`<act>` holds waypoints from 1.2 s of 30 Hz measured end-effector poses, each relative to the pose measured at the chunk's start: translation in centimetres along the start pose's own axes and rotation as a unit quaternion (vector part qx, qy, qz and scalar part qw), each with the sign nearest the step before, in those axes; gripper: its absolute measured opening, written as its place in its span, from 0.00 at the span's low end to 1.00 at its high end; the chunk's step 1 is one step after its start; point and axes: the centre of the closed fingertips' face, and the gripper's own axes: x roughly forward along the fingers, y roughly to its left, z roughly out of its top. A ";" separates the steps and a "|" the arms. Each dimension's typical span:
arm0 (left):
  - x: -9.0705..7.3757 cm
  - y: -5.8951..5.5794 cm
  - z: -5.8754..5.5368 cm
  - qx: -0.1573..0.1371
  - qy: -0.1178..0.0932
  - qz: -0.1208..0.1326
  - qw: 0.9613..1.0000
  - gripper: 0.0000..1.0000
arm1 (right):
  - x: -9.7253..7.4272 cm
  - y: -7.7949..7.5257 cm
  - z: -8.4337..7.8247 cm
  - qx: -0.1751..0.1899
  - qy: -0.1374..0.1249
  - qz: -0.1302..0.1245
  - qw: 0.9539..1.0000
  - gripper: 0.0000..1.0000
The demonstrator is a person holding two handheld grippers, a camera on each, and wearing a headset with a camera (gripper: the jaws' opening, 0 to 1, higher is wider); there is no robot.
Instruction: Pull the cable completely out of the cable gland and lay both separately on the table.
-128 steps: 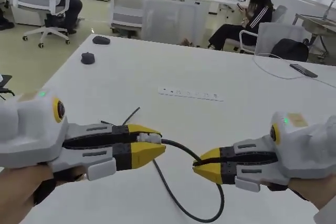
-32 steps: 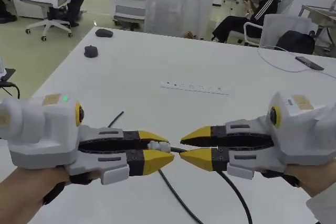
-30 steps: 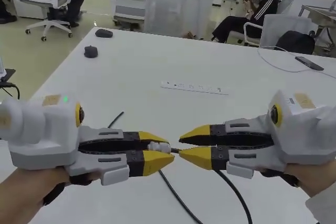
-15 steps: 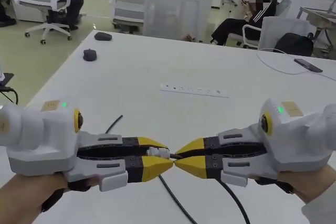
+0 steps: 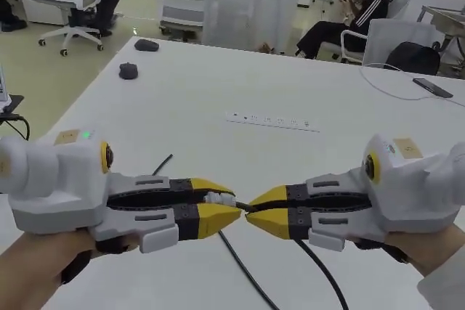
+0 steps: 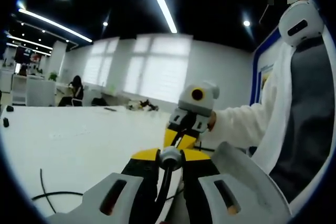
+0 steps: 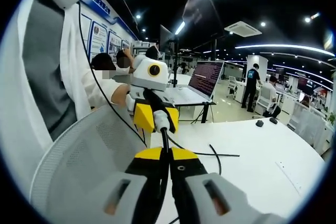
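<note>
— White office table (image 5: pixel 218 85), then. What lies on it?
— A flat power strip (image 5: pixel 270 120) at 12 o'clock from the tongs, a dark mouse (image 5: pixel 128 70) out at 10 o'clock, and a phone (image 5: pixel 431 86) far off at 2 o'clock.
— And the tongs themselves?
— The left gripper (image 5: pixel 234 208) reaches in from 9 o'clock, its yellow jaws clamped on the white cable gland (image 5: pixel 219 199). The right gripper (image 5: pixel 252 216) reaches in from 3 o'clock, its jaws closed on the black cable (image 5: pixel 320 274) just where it leaves the gland. The two sets of tips almost touch.
— So the cable isn't out?
— No, it sits in the gland, and both are held above the table. From the right gripper the cable drops toward 5 o'clock. Another strand runs from under the left jaws toward 5 o'clock, and a loose end lies on the table at 10 o'clock of them.
</note>
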 end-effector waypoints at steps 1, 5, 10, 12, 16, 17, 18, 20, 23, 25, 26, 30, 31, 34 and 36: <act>0.0 0.0 0.0 0.000 0.000 0.001 1.000 0.16 | -0.1 -0.1 -0.2 0.000 0.003 0.000 1.000 0.02; -0.2 0.2 0.1 -0.001 -0.002 0.005 1.000 0.16 | -0.4 -0.7 -1.9 0.005 0.029 -0.008 1.000 0.02; -0.3 0.2 0.3 -0.002 -0.007 0.006 1.000 0.16 | -1.4 -1.5 -4.6 0.010 0.072 -0.028 0.997 0.02; -0.3 0.2 0.4 -0.004 -0.009 0.006 1.000 0.16 | -1.9 -1.8 -5.9 0.013 0.095 -0.037 0.995 0.02; -0.2 0.2 0.5 -0.004 -0.011 0.004 1.000 0.16 | -2.4 -2.0 -6.9 0.024 0.098 -0.043 0.994 0.02; -0.2 0.1 0.4 -0.003 -0.011 0.004 1.000 0.16 | -2.5 -2.1 -7.2 0.027 0.099 -0.046 0.994 0.03; -0.2 0.1 0.5 -0.003 -0.011 0.003 1.000 0.16 | -2.5 -2.2 -7.4 0.028 0.102 -0.048 0.993 0.03; -0.3 0.1 0.6 -0.008 -0.015 0.002 1.000 0.16 | -2.6 -2.3 -7.9 0.031 0.110 -0.051 0.992 0.03; -0.4 0.3 0.8 -0.011 -0.022 0.007 1.000 0.16 | -2.6 -2.4 -8.3 0.030 0.120 -0.053 0.991 0.03; -0.4 0.4 0.9 -0.010 -0.023 0.009 1.000 0.16 | -2.4 -2.3 -8.2 0.028 0.123 -0.052 0.991 0.03; -0.4 0.5 0.9 -0.008 -0.024 0.010 1.000 0.16 | -2.4 -2.3 -8.2 0.028 0.125 -0.053 0.990 0.03; -0.3 0.5 1.0 -0.003 -0.025 0.011 1.000 0.16 | -2.5 -2.6 -8.0 0.030 0.137 -0.061 0.988 0.04; -0.4 0.6 1.1 -0.002 -0.027 0.011 1.000 0.16 | -2.5 -2.7 -7.8 0.026 0.136 -0.064 0.988 0.04; -0.3 0.6 1.1 -0.003 -0.029 0.010 1.000 0.16 | -2.3 -2.5 -6.3 0.032 0.115 -0.064 0.991 0.12; -0.2 0.5 1.1 -0.003 -0.027 0.009 1.000 0.16 | -2.0 -2.2 -4.9 0.015 0.095 -0.060 0.994 0.13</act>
